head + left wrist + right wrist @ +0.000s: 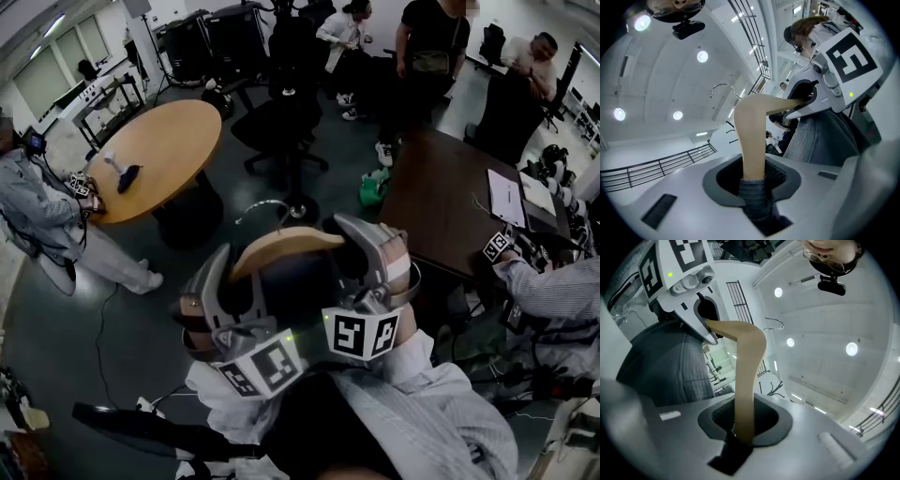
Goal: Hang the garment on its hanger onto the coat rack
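Where jaws grip, garment (752, 199) hides hanger (750, 136) ends.

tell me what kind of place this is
Probably an open office or lab workroom. A round wooden table and a dark rectangular table with papers stand apart, black office chairs sit between them, and several people stand or sit at the far side.
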Demonstrator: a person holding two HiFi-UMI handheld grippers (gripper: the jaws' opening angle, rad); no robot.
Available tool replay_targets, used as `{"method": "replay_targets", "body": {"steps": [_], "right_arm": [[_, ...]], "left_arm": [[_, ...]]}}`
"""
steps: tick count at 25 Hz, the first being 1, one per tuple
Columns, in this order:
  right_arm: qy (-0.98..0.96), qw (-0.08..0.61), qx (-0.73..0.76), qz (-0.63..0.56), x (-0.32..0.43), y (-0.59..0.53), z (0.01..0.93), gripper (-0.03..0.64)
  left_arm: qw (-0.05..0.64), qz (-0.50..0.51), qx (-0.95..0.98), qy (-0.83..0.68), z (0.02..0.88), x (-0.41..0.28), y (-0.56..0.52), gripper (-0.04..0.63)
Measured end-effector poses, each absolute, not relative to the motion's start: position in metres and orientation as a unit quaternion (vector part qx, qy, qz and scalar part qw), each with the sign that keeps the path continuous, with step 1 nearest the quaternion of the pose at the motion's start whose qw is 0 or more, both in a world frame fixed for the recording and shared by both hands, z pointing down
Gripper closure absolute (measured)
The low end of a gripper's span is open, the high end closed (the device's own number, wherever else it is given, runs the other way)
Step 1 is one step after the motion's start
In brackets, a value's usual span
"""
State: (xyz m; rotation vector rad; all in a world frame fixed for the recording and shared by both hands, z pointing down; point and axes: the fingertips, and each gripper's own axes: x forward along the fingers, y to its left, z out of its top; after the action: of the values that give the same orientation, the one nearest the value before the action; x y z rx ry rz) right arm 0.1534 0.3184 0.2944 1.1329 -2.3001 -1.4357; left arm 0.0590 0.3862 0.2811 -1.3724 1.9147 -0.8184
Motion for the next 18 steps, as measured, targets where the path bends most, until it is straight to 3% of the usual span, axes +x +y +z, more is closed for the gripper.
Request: {"method": "replay_targets", "body": {"steps": [18], "right_arm": [[-0.796,0.106,0.357,-0.477,0.163,0.292,0.315,0.541]], "left_arm": [[0.288,-0.32,-0.519,0.739,0.306,0.07,0.363,0.502]]}}
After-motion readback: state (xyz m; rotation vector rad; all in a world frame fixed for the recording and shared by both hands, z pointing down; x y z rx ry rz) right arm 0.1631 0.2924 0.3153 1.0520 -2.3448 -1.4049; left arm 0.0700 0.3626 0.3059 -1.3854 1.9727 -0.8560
